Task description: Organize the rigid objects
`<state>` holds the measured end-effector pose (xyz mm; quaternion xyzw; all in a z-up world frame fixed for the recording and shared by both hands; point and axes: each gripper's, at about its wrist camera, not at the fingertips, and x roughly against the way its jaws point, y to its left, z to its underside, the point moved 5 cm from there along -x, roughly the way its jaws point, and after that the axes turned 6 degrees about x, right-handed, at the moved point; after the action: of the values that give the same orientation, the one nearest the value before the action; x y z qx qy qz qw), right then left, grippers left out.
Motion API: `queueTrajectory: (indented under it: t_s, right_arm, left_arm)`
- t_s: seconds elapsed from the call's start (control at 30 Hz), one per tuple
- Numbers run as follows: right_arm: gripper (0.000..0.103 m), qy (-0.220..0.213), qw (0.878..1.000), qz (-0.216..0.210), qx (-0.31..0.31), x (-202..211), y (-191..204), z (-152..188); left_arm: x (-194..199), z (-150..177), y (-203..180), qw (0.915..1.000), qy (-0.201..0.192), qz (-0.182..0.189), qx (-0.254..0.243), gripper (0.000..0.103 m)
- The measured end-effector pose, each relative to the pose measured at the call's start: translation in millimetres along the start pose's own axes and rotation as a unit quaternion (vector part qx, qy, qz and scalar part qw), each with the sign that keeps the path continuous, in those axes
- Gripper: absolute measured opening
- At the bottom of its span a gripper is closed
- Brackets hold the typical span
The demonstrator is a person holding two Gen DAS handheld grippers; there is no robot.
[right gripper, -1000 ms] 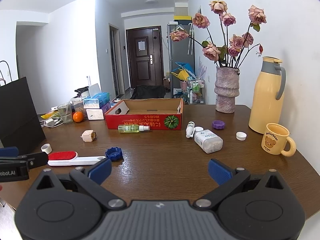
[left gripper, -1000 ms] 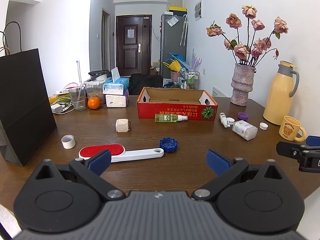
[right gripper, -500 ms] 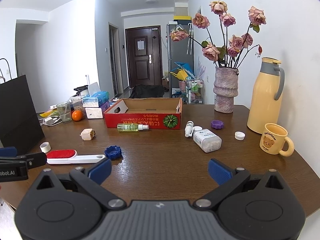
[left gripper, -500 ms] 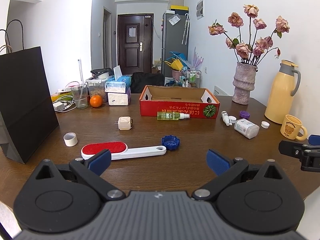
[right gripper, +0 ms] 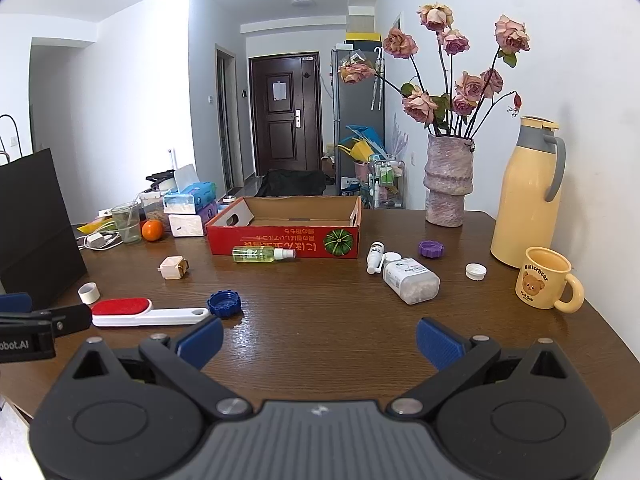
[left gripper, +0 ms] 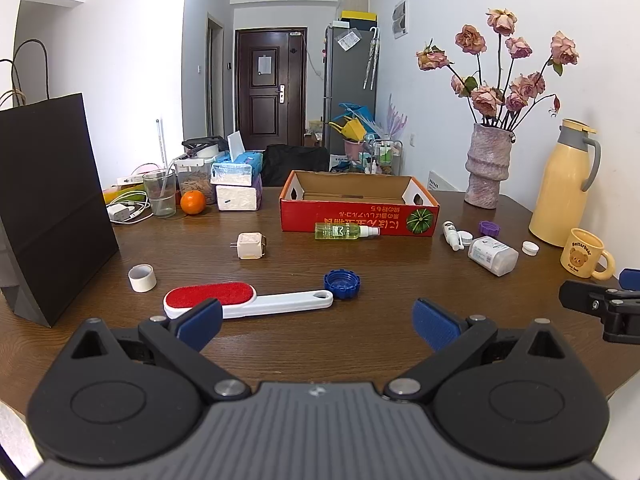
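Observation:
An open red cardboard box (left gripper: 356, 212) stands mid-table, also in the right wrist view (right gripper: 280, 236). Loose on the wood lie a red-and-white lint brush (left gripper: 240, 300), a blue cap (left gripper: 342, 282), a green spray bottle (left gripper: 344, 231), a white plug adapter (left gripper: 250, 245), a white tape ring (left gripper: 142, 278), a white pill bottle (right gripper: 410, 280), a small white bottle (right gripper: 375, 257), a purple cap (right gripper: 432, 249) and a white cap (right gripper: 476, 271). My left gripper (left gripper: 316, 322) is open and empty just short of the brush. My right gripper (right gripper: 320, 338) is open and empty above bare wood.
A black paper bag (left gripper: 48, 200) stands at the left edge. At the back left are tissue boxes (left gripper: 236, 188), a glass (left gripper: 160, 194) and an orange (left gripper: 193, 203). A vase of roses (right gripper: 448, 184), a yellow thermos (right gripper: 528, 192) and a bear mug (right gripper: 544, 280) stand at the right.
Both grippers have drifted slightly back and to the left; the table objects sit a little further right in the views. Both stay open. Nothing on the table has moved.

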<state>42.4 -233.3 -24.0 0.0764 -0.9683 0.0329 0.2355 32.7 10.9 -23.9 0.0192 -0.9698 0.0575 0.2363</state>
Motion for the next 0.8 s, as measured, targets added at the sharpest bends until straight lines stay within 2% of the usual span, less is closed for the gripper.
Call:
queueTrajectory:
  t_s: [0.8]
  right_arm:
    - [0.103,0.0,1.0,0.003,0.004,2.6,1.9,1.5]
  left_arm:
    - [0.5,1.7,0.5,1.0,0.002,-0.001,-0.002,0.103]
